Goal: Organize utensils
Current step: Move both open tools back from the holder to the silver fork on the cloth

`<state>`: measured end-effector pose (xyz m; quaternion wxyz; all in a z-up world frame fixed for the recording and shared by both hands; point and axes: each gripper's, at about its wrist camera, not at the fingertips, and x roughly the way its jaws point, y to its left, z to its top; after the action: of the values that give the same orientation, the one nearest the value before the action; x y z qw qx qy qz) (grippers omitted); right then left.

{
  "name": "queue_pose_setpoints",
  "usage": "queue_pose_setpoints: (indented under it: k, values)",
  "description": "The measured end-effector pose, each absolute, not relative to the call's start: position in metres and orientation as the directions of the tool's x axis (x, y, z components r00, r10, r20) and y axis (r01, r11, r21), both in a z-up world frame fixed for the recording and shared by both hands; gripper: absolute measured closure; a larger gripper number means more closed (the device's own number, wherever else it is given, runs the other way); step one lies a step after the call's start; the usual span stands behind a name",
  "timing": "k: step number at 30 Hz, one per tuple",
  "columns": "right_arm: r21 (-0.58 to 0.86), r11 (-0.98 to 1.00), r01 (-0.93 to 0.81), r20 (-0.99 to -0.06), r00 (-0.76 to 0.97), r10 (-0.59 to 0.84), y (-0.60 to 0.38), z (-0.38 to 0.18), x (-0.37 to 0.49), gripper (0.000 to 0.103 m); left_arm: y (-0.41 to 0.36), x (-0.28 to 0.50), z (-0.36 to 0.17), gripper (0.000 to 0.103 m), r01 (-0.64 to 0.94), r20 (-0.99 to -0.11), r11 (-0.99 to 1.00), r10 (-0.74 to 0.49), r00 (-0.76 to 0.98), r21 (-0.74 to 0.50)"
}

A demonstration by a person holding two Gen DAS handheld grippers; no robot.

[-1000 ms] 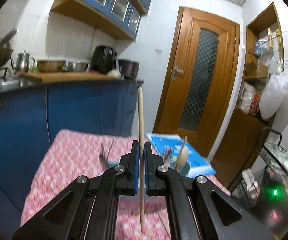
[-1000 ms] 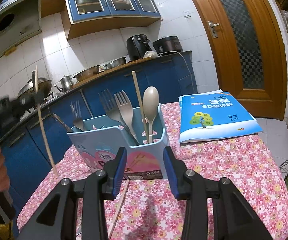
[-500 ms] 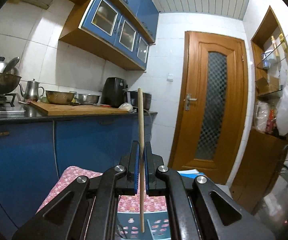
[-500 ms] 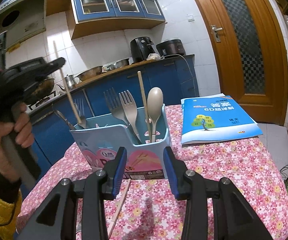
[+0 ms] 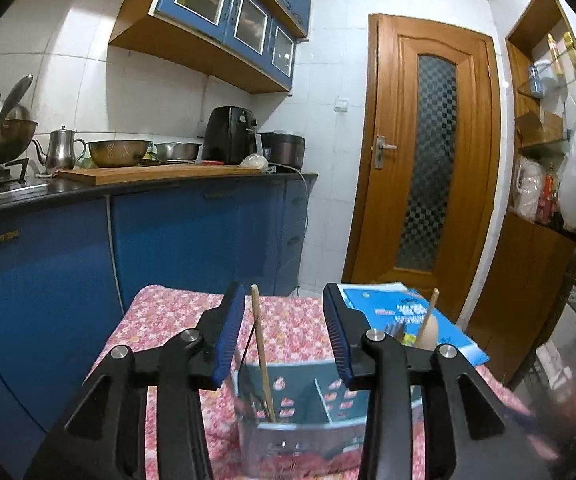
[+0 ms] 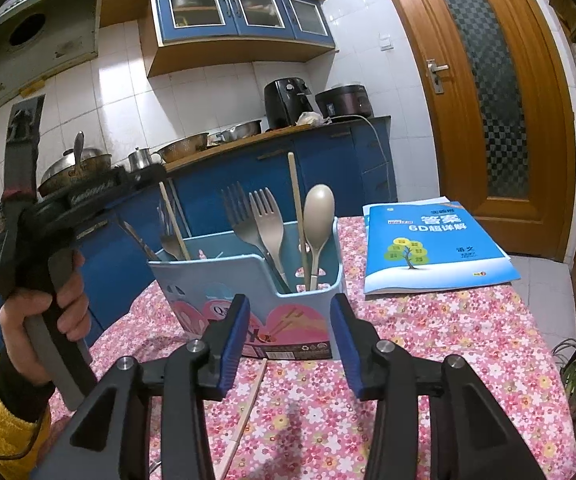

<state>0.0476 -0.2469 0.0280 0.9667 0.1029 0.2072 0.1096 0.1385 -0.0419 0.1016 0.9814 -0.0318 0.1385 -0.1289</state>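
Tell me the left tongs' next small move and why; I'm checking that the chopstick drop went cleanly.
Probably lift the left tongs straight up and back. Their jaws are opening, and the chopstick between them already stands in the blue holder, leaning free of both pads, so a sideways move might knock it.

blue booklet (image 6: 432,246) on floral tablecloth (image 6: 428,344); wooden door (image 5: 428,168); kettle (image 5: 60,148)

The left gripper (image 5: 283,332) hangs just above the left end of the utensil caddy (image 6: 247,280), pointing slightly downward, its jaws opening with a wooden chopstick (image 5: 263,356) loose between them, touching neither pad. A hand (image 6: 43,316) in a yellow sleeve grips its handle. The right gripper (image 6: 290,338) sits low, just in front of the caddy, jaws opening and holding nothing.
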Motion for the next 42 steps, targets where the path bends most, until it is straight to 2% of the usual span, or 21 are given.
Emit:
queue_pose_setpoints:
  k: [5,20,23,42]
  values:
    - [0.233,0.959,-0.16,-0.387,0.889,0.243,-0.244,0.034,0.037,0.056,-0.038,0.117,0.103,0.057,0.252,-0.311,0.964,-0.265,0.913,-0.084]
    - [0.213,0.968,-0.133,-0.416,0.884,0.212,-0.231,0.042,-0.004,0.052,-0.026,0.055,0.091,0.056,0.273,-0.46,0.958,-0.283,0.841,-0.09]
    - [0.206,0.971,-0.124,-0.426,0.882,0.203,-0.229,0.041,-0.011,0.051,-0.025,0.043,0.085,0.053,0.284,-0.487,0.955,-0.286,0.825,-0.081]
    - [0.225,0.973,-0.049,-0.504,0.849,0.159,-0.23,0.028,-0.05,0.049,-0.025,-0.004,0.033,0.053,0.306,-0.688,0.949,-0.273,0.673,-0.077]
